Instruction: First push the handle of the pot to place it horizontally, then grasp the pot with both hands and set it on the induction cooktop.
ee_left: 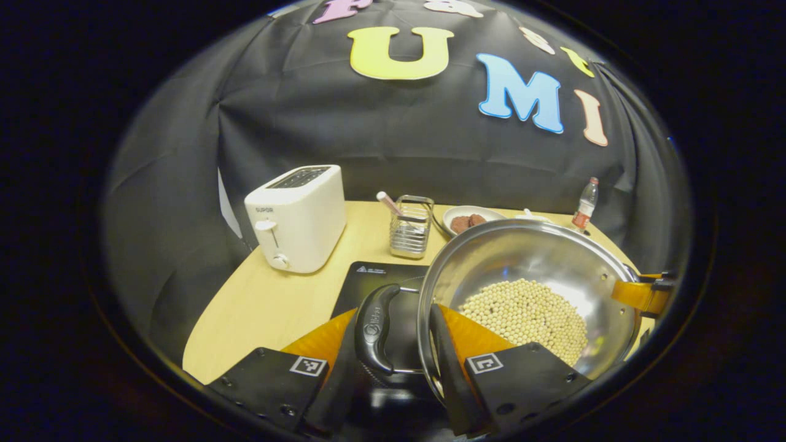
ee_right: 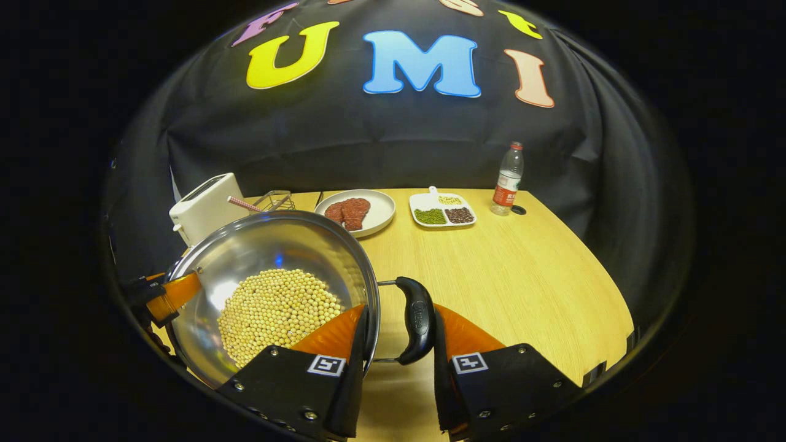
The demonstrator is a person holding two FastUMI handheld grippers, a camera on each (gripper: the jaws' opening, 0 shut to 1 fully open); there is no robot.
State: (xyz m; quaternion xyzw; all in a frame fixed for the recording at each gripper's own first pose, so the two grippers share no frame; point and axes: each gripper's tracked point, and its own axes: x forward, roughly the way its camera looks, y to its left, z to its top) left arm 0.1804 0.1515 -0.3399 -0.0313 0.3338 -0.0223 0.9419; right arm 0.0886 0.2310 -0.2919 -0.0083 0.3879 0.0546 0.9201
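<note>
Over the cooktop (ee_left: 374, 276), both grippers (ee_left: 393, 344) (ee_right: 396, 344) clamping pot (ee_left: 528, 270) handles — level

Silver pot (ee_left: 528, 258), white toaster (ee_left: 298, 218)

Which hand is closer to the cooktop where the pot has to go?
Left. Its gripper holds the pot handle right above the cooktop; the right gripper is over bare table.
</note>
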